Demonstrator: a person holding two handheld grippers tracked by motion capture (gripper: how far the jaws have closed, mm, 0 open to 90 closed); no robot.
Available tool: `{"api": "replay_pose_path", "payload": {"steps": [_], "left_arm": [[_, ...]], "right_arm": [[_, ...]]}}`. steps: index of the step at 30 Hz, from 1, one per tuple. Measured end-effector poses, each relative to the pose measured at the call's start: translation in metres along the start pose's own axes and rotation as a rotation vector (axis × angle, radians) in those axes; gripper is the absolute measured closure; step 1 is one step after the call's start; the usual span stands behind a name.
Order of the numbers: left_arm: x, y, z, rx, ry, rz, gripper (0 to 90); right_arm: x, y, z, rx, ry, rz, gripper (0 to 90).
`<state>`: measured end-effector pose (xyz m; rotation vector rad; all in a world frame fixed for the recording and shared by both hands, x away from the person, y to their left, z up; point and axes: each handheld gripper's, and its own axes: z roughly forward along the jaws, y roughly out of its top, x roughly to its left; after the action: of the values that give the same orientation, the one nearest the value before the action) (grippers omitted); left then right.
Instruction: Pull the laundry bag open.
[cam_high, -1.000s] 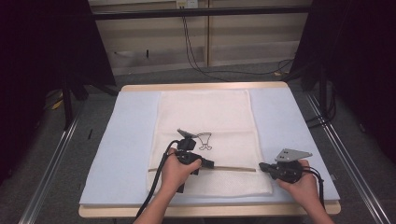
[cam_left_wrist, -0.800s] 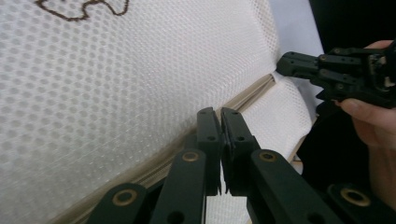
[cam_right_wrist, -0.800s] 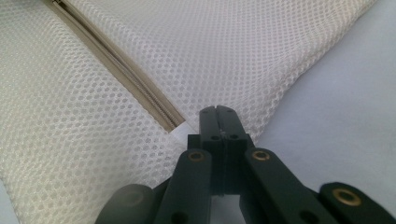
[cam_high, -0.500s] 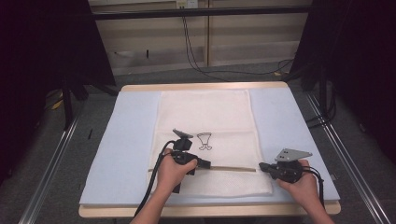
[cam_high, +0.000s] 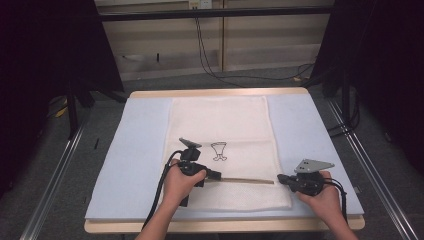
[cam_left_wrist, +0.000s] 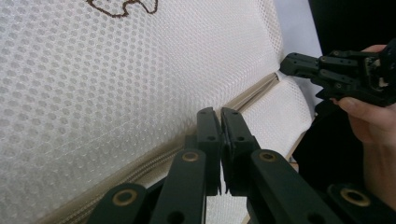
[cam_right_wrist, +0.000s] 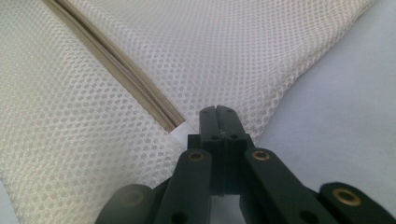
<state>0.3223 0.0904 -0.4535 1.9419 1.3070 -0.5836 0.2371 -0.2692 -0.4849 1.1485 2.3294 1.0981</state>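
White honeycomb-mesh bag (cam_high: 220, 145), beige zipper (cam_high: 247, 180)

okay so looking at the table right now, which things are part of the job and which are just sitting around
In the job:
- white mesh bag
- its beige zipper
- left gripper, fingers shut at the zipper
- right gripper, fingers shut at the bag's zipper end

Just lying about:
- blue table pad
- black cables on the floor behind the table

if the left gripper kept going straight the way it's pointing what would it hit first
Most likely the right gripper. The left gripper, jaws shut, points along the zipper of the white mesh bag toward it. It rides low, so it might drag on the mesh first; depth is hard to judge.
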Motion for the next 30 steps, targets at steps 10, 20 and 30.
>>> {"api": "replay_pose_path", "payload": {"steps": [10, 20, 30], "left_arm": [[0.005, -0.001, -0.009, -0.008, 0.009, -0.005, 87.3], [0.010, -0.003, -0.017, -0.013, 0.017, -0.010, 87.3], [0.017, -0.004, -0.026, -0.020, 0.018, -0.015, 87.3]], "right_arm": [[0.000, 0.000, 0.000, 0.000, 0.000, 0.000, 90.0], [0.000, 0.000, 0.000, -0.001, -0.001, 0.000, 90.0], [0.000, 0.000, 0.000, 0.000, -0.001, 0.000, 90.0]]}}
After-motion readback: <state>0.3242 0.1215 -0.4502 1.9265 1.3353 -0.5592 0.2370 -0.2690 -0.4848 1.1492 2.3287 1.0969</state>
